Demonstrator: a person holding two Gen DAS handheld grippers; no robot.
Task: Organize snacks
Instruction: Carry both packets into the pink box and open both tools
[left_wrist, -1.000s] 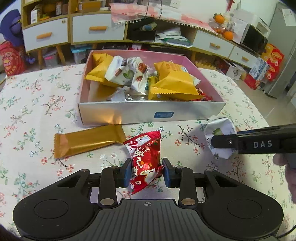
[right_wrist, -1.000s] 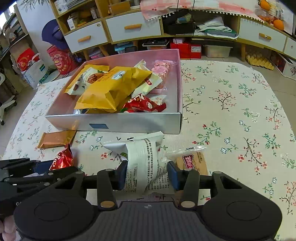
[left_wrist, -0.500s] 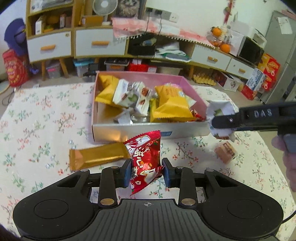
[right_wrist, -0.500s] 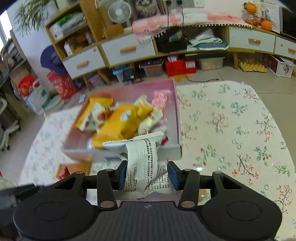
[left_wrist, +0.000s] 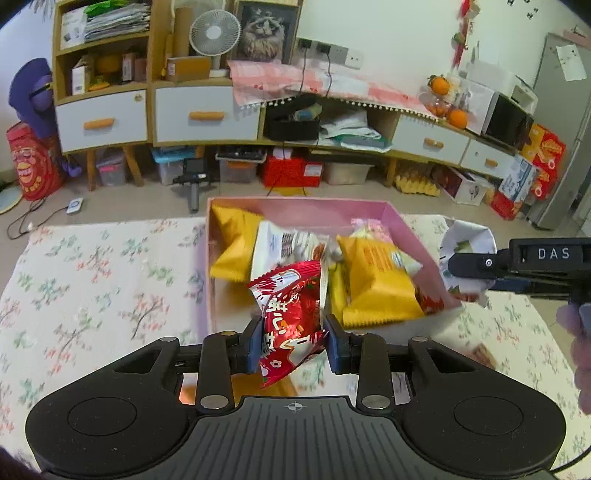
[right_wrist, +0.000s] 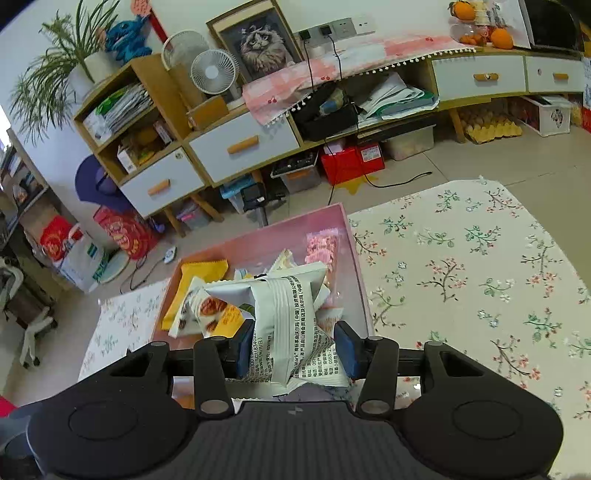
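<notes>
- Snacks: a red packet (left_wrist: 291, 314) is clamped between the pads of the left gripper (left_wrist: 291, 341), held over the near edge of the pink box (left_wrist: 406, 225).
- A white packet (right_wrist: 291, 325) is pinched in the right gripper (right_wrist: 293, 349), jaws closed on its crumpled lower part; in the left wrist view the same packet hangs at the box's right wall.
- The box on the flowered tablecloth (left_wrist: 92, 295) already holds yellow packets (left_wrist: 373, 284) and white ones, piled high.
- Risk: released from this height, either packet may bounce off the heap and slide over the wall, most likely the white one, which sits right at the edge.
- Risk: both grips catch only slippery, air-filled wrapping, so a tilt could let a packet slip out early.
- Risk: two grippers heading for one box could knock together.
</notes>
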